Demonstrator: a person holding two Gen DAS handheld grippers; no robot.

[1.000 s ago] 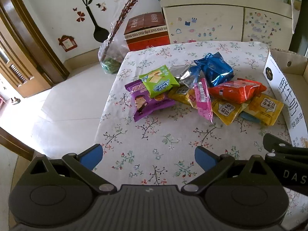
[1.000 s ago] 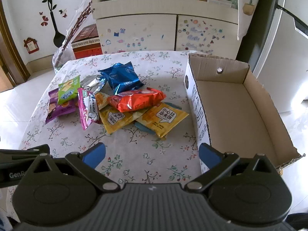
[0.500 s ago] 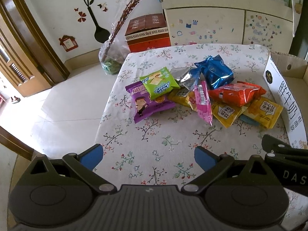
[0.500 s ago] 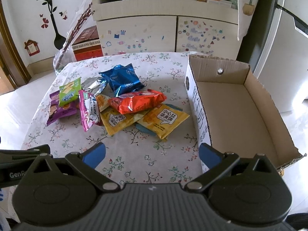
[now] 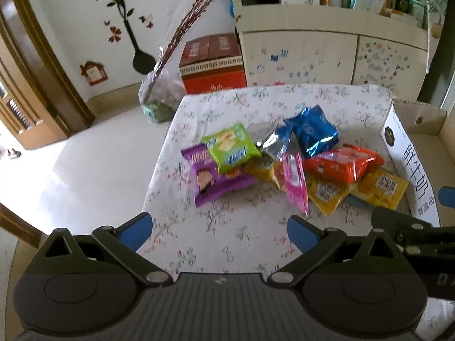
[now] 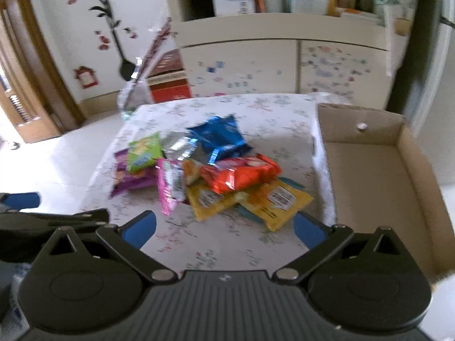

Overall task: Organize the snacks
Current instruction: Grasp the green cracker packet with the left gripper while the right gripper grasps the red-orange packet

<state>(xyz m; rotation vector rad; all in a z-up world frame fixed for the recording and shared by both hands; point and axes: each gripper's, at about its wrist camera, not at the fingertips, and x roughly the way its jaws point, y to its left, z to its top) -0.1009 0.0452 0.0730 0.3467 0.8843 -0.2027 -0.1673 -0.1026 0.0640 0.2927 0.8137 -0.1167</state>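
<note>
Here, left wrist view: left tool [image 5: 219,228] spread apart, empty, above the near edge of the table [image 5: 221,244]. Snack packets [image 5: 284,162] heaped mid-table; purple packet [image 5: 212,179] under green packet [image 5: 231,150]. Cardboard box [image 5: 409,153] at right.

Right wrist view, blurred: right tool [image 6: 224,228] apart, empty. Yellow packet [image 6: 277,201] just beside the box [image 6: 378,170]; orange packet [image 6: 241,174] on top.

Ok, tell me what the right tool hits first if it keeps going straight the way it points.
Probably the yellow packets at the near edge of the snack pile, with the orange packet just behind them. The right tool is open and holds nothing. Depth is hard to judge in this blurred fisheye view.
</note>
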